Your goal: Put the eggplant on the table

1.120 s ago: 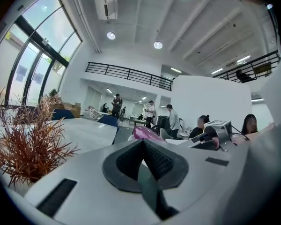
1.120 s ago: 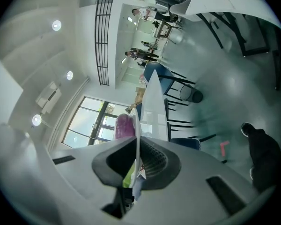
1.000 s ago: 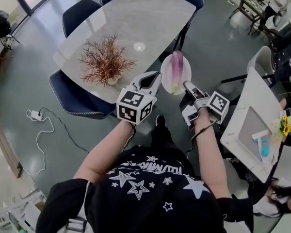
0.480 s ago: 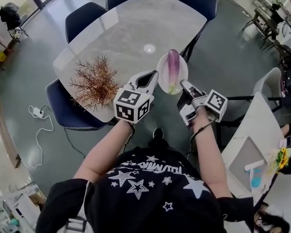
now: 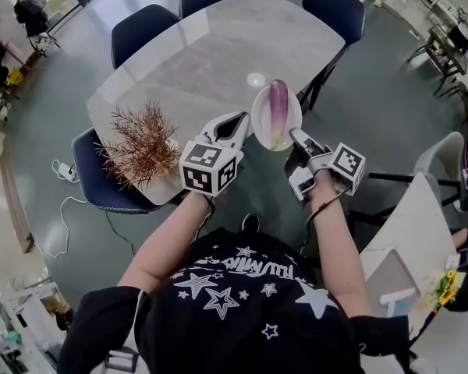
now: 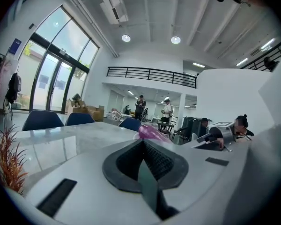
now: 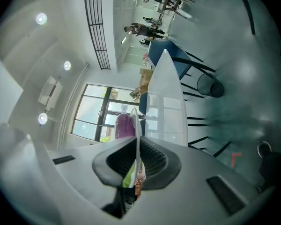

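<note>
Tall windows (image 6: 51, 81), ceiling lights (image 6: 126, 38), blue chairs (image 5: 144, 26), grey floor (image 5: 390, 127).

We see bright, even indoor light with weak shadows. In the head view the centre is sharp, the edges bend hard from the fisheye, and there is one small glare spot on the glossy table (image 5: 210, 49). In the left gripper view the ceiling spots (image 6: 126, 38) and tall windows (image 6: 51, 74) clip slightly. The near foreground is soft and the background is crisp. In the right gripper view the windows (image 7: 96, 111) are blown out, the close plate (image 7: 136, 121) edge is blurred, and the floor (image 7: 239, 78) is smeared. Both gripper views have black vignetted corners.
</note>
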Demonstrator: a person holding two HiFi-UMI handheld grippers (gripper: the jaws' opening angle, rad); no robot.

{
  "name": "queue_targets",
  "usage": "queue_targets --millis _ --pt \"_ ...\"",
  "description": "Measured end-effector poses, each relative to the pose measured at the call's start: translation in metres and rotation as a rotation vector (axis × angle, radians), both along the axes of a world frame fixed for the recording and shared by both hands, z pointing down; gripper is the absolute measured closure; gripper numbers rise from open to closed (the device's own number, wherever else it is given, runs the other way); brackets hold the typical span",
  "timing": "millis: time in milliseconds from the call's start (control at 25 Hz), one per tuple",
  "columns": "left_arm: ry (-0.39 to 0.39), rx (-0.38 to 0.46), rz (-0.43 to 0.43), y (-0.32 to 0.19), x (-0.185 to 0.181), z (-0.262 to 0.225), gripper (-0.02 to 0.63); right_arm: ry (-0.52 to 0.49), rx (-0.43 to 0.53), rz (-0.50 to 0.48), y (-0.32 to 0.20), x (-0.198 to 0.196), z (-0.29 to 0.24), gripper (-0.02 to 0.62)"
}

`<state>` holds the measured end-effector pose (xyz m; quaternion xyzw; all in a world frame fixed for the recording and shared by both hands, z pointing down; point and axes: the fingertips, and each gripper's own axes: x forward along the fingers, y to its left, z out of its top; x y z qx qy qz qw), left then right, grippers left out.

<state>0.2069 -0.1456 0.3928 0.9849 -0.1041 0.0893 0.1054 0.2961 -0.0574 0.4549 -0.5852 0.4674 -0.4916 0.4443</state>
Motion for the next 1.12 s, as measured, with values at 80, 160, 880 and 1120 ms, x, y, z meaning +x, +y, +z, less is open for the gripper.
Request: queue_targets --millis 80,160,880,1120 --pt "-0.004 -0.002 -0.026 -0.006 0.004 0.001 0.598 -0.003 0.002 -0.018 -0.005 0.007 0.001 0.574" --pt "-0.01 -0.004 -0.044 -0.009 0.008 0.004 0.598 -0.009 0.001 -0.035 -0.007 0.013 0.004 0.574" --pt "-0.028 -0.044 -0.12 -0.076 0.026 0.014 0.598 -0.034 -0.055 -0.1 -0.078 0.029 0.019 0.574" --pt "0.017 -0.083 -0.165 -0.131 0.043 0.006 0.598 -0.004 -0.07 -0.11 -0.132 0.044 0.011 0.574"
